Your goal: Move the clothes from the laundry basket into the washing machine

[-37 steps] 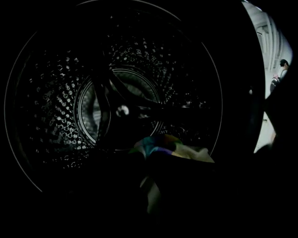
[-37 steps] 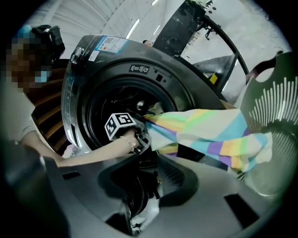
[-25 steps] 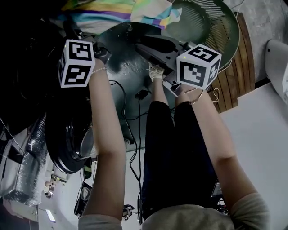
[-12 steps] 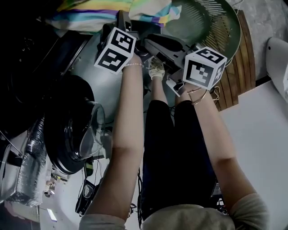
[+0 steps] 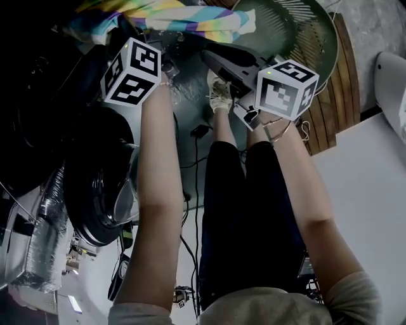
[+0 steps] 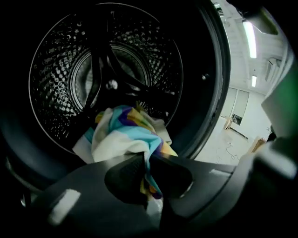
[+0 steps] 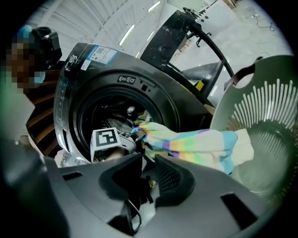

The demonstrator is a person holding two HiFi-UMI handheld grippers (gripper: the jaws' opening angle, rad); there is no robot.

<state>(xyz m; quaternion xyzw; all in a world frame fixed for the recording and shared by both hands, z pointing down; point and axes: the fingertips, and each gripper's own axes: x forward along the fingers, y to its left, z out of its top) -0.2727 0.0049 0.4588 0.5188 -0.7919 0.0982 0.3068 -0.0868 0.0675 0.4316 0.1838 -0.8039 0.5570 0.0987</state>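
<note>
At the drum mouth, our left gripper (image 6: 148, 160) is closing, its pads pinching the rainbow-striped fabric garment (image 6: 125, 135) that hangs into the dark perforated steel washing-machine drum (image 6: 60, 69). Our left forearm (image 5: 155, 171) is stretched straight out, with the gripper angled down. On our right gripper (image 7: 148, 159) we see the jaws slightly apart and the garment just past the tips, its other end by the green slotted plastic laundry basket (image 7: 265, 125). Our right forearm (image 5: 298, 184) is extended likewise.

The head view looks steeply down from above, washing machine (image 5: 95, 190) at left, laundry basket (image 5: 298, 38) far right. The left gripper view sits near the drum (image 6: 70, 60), facing in; the right gripper view faces the machine from farther back. All share the striped cloth (image 5: 184, 16)
</note>
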